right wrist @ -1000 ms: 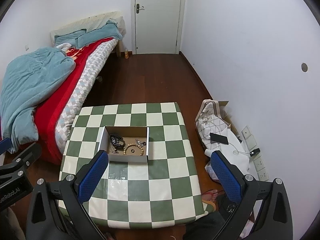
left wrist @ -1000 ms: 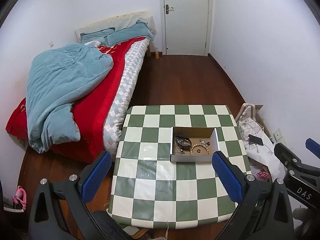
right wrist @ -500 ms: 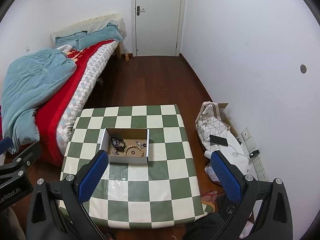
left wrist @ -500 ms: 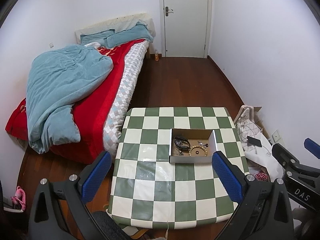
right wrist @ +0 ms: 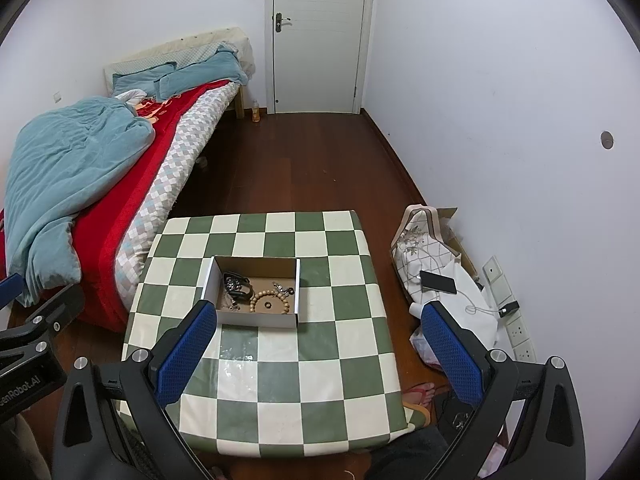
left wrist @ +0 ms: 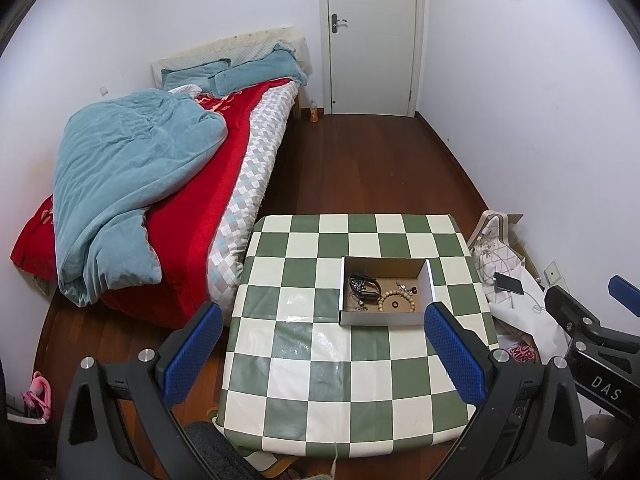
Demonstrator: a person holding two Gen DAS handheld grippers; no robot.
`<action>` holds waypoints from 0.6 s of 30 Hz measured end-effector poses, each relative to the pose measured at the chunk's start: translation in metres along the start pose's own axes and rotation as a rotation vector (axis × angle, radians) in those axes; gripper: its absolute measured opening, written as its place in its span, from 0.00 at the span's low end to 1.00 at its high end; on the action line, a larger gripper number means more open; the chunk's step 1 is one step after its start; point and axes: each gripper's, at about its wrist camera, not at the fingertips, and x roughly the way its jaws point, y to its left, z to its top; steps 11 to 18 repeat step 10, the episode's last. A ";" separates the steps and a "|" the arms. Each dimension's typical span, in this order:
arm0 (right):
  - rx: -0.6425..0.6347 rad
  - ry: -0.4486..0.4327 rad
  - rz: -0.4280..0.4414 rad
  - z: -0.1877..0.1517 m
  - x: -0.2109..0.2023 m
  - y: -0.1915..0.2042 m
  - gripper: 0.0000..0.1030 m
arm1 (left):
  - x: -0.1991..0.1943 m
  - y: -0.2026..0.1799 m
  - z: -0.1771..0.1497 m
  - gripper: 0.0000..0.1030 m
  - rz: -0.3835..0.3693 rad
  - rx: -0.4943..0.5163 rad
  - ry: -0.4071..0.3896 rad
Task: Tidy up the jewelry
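We hover both grippers, left gripper point(left wrist: 318, 344) and right gripper point(right wrist: 316, 344), jaws spread and empty, high above the jewelry box point(left wrist: 385, 294); next: descend to the bead bracelet point(left wrist: 396, 301).

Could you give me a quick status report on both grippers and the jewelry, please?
Both hand-held grippers open, empty: left, right, above checkered table. Jewelry in open cardboard box: bead bracelet, dark watch. Nothing blocking the box.

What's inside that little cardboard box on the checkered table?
The box holds a bead bracelet, a dark watch and small trinkets. Its near wall hides part of the bottom.
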 end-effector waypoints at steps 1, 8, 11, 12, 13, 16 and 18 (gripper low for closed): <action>0.001 0.000 0.001 0.000 0.000 0.000 1.00 | -0.001 0.000 0.000 1.00 0.001 -0.001 0.001; 0.001 0.000 -0.001 -0.001 0.000 0.001 1.00 | -0.003 0.001 0.001 1.00 0.000 -0.009 -0.004; 0.001 0.000 0.001 -0.001 0.000 0.001 1.00 | -0.004 0.001 0.001 1.00 -0.010 -0.011 -0.004; 0.001 0.000 0.001 -0.001 0.000 0.001 1.00 | -0.004 0.001 0.001 1.00 -0.010 -0.011 -0.004; 0.001 0.000 0.001 -0.001 0.000 0.001 1.00 | -0.004 0.001 0.001 1.00 -0.010 -0.011 -0.004; 0.001 0.000 0.001 -0.001 0.000 0.001 1.00 | -0.004 0.001 0.001 1.00 -0.010 -0.011 -0.004; 0.001 0.000 0.001 -0.001 0.000 0.001 1.00 | -0.004 0.001 0.001 1.00 -0.010 -0.011 -0.004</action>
